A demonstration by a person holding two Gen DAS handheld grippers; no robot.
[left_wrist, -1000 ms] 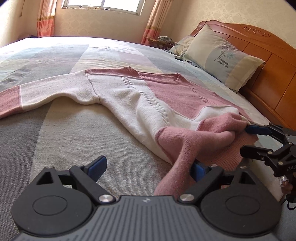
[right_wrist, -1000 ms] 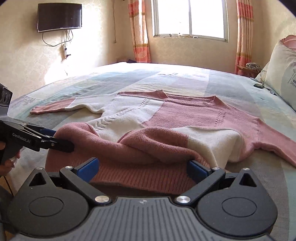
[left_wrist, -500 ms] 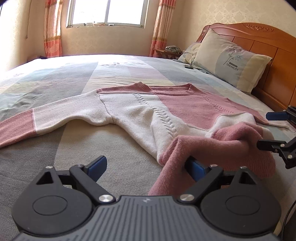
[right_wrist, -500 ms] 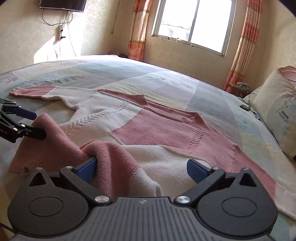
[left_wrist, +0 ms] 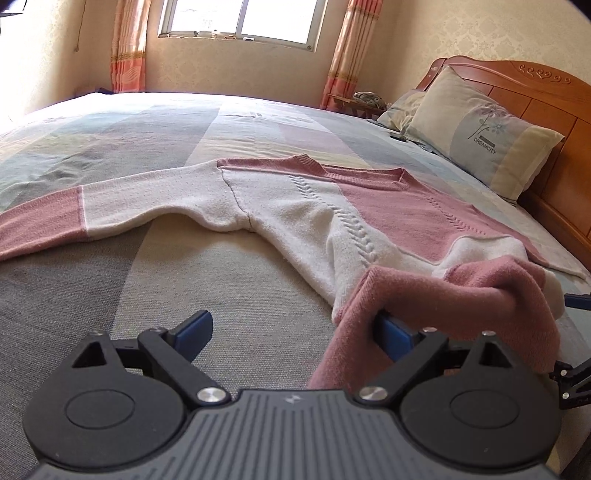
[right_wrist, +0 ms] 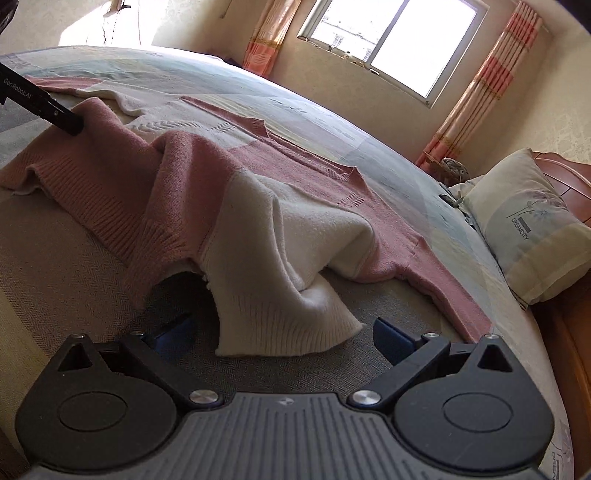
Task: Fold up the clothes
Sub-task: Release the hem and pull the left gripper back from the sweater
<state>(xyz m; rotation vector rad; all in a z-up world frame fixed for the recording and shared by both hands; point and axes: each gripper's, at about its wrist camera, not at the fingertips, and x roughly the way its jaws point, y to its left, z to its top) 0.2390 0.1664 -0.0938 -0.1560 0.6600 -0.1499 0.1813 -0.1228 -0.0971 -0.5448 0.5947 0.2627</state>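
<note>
- Pink-and-cream knit sweater (left_wrist: 369, 218) spread front-up across the patchwork bed cover (left_wrist: 184, 280), neckline toward the window (left_wrist: 240, 18), one long sleeve stretched out flat to the left with a pink cuff end.
- Pink ribbed hem (left_wrist: 461, 295) lifted off the cover and bunched toward the body of the sweater, draped over the right-hand blue finger pad of the left gripper (left_wrist: 295, 332).
- Left gripper: jaws spread wide, left pad bare above the cover, right pad under a fold of pink knit; nothing pinched between the two pads.
- Right gripper (right_wrist: 284, 332): jaws likewise spread wide, low over the cover; left pad tucked in shadow under the raised hem, right pad clear of the cloth.
- Cream corner of the hem (right_wrist: 288, 317) hanging down to the cover between the right gripper's two pads, without being clamped.
- In the right wrist view, the other tool's black fingers (right_wrist: 62, 118) meeting the pink fold at the far left; hem sagging in a tent shape between there and the near corner.
- Pillow (left_wrist: 480, 133) printed "DREAMCITY" leaning against the wooden headboard (left_wrist: 546, 99), well apart from the sweater.
- Striped orange curtains (right_wrist: 476, 92) on both sides of the window.
</note>
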